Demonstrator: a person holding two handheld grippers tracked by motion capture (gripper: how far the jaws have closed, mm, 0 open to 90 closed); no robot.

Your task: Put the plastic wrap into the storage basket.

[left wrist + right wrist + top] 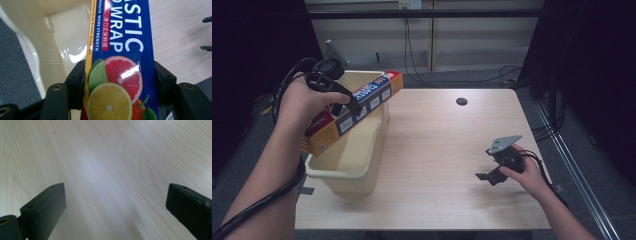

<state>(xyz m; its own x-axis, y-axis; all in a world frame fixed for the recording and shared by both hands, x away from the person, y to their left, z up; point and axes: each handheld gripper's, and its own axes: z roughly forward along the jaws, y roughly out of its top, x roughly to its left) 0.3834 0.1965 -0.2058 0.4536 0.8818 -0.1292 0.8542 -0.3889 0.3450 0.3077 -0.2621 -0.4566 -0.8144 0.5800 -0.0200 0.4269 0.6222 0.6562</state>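
The wooden surface [437, 150] carries a cream bin [349, 160] at its left edge. Above it, tilted, hangs the plastic wrap box [357, 107], clamped in the left gripper [347, 102]. The right gripper [486, 176] rests low, jaws apart.

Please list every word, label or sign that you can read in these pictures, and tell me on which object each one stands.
"ASTIC" above "WRAP", cut off at the edge: large white letters on the blue face of the plastic wrap box.
"HEALTH MORE STRENGTH", partly cut off: small white line along the same face.
Chinese characters on a red label beside it: too small for me to read surely.
Print on the yellow edge strip: too small.
Labels on the box in the high view: blurred.
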